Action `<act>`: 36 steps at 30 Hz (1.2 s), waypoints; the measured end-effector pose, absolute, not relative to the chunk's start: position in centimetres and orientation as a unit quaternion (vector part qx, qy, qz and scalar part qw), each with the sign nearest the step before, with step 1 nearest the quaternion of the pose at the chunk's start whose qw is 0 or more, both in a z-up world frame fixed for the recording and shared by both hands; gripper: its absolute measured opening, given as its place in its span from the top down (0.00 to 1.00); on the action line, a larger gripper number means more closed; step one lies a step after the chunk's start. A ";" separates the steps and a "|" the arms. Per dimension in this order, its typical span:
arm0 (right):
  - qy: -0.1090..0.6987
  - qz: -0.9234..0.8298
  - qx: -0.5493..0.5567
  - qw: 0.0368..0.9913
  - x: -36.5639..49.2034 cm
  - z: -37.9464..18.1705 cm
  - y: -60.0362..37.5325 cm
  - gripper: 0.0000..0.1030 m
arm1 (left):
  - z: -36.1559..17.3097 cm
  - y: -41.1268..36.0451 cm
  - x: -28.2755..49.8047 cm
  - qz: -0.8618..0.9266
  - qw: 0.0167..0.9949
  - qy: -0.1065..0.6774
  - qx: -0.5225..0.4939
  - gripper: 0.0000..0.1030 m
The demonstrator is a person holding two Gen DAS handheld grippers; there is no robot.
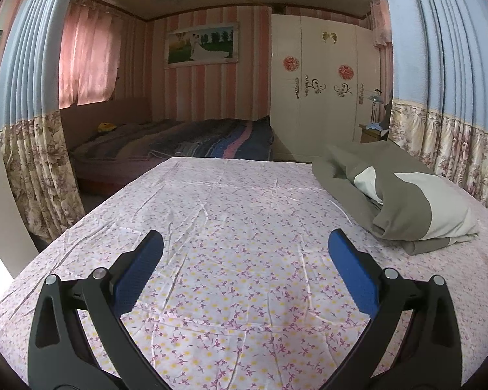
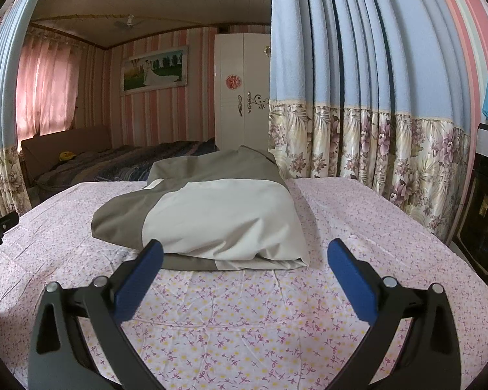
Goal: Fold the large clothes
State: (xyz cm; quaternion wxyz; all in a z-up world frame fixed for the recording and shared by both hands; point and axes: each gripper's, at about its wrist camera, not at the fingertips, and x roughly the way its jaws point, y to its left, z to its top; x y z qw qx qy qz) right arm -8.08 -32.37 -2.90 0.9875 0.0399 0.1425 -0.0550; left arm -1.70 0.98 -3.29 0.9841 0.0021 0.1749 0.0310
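Folding looks close to finished, judging by how the grey two-tone garment (image 2: pixel 208 217) is lying: we are seeing it as a thick, layered bundle on the floral tablecloth (image 2: pixel 260 318), toward the far right part of the table. We are holding the right gripper (image 2: pixel 244 268) just in front of the bundle's near edge, jaws wide apart and gripping nothing. We are keeping the left gripper (image 1: pixel 244 260) over bare cloth, well apart from the garment (image 1: pixel 403 201), jaws likewise spread and empty. What seems left is tidying: the far end is bulging unevenly, so we are probably facing one last smoothing or tuck.
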 end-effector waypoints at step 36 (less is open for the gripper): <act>0.147 -0.058 0.042 0.987 -8.1 -2.9 -32.4 0.02 | -3.5 0.4 -1.8 0.047 0.984 0.173 0.017 0.03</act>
